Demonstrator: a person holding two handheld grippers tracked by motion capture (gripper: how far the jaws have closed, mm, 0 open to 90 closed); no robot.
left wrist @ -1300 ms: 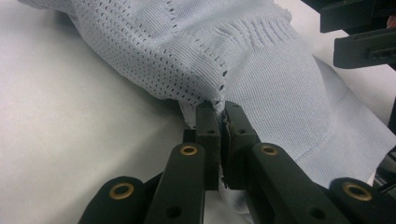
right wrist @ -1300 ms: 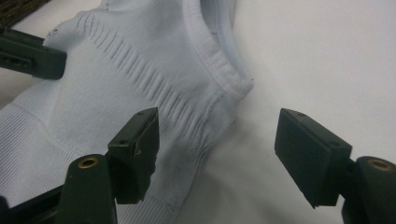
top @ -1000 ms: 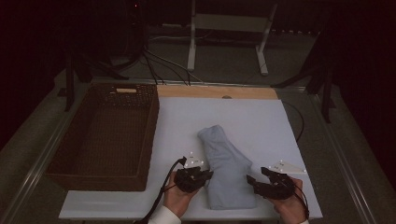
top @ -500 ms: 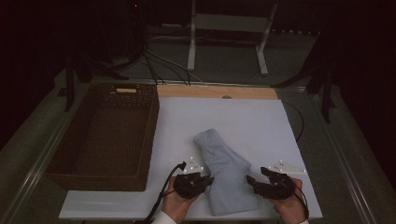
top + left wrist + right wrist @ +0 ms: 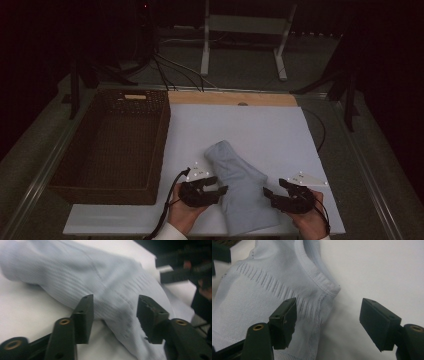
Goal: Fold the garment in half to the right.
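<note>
Looks like a lab or test setup, not anyone's home: a flat white tabletop board with a bare wooden strip along its far edge, black cables trailing over the dark floor behind, and a white metal stand back there, everything around kept dim

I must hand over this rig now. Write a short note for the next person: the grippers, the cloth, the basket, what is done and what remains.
Left gripper: open, at the left edge of the light blue garment, not gripping.
Right gripper: open, at the garment's right edge, one jaw over the fabric, one over the white table.
Garment: lies folded near the table's front edge.
Wicker basket: on the left, nothing visible inside.
Done: garment appears folded.
Left: probably grasp both sides and move it to the basket.
</note>
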